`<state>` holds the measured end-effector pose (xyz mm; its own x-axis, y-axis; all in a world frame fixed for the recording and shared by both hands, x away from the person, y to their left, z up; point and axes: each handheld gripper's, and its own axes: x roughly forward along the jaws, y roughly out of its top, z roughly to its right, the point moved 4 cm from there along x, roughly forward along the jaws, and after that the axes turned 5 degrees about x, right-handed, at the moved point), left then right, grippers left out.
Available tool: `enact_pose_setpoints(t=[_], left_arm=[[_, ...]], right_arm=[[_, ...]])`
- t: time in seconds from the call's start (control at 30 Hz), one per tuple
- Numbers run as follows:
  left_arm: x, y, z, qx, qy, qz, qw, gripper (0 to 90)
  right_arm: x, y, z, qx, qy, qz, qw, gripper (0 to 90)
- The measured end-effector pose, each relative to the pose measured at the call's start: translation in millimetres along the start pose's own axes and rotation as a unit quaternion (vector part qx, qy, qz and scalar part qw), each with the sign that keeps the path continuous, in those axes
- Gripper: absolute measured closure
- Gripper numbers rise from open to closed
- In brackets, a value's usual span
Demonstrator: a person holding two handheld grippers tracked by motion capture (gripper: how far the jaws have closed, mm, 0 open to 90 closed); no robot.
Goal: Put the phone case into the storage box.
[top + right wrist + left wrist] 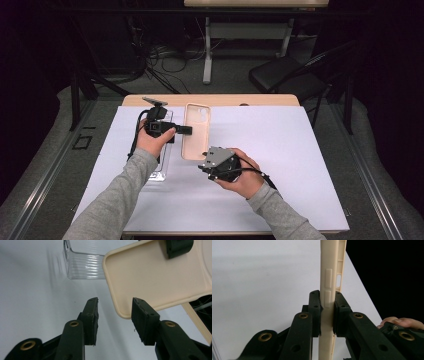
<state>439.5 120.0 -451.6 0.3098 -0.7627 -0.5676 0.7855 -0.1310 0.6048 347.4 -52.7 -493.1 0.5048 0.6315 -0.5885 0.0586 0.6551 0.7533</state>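
— Where is the case?

— My left gripper clamps the beige phone case by its edge, above the white mat.

— And the right?

— My right gripper stands open, empty, at the case's corner. The clear case beyond is cut off.

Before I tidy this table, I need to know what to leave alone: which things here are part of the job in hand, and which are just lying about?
In the job:
- beige phone case, clamped at its side edge
- left gripper, shut on it
- right gripper, open at the case's near corner

Lying about:
- clear plastic tray on the white table cover
- black chair beyond the table
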Motion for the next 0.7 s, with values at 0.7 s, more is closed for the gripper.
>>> enact_pose_setpoints(t=[0.7], left_arm=[[-9.2,-15.0,4.4,0.025,-0.02,0.074,0.9967,80.2]], right_arm=[[-8.0,-1.0,10.9,0.043,-0.017,0.003,0.9989,50.4]])
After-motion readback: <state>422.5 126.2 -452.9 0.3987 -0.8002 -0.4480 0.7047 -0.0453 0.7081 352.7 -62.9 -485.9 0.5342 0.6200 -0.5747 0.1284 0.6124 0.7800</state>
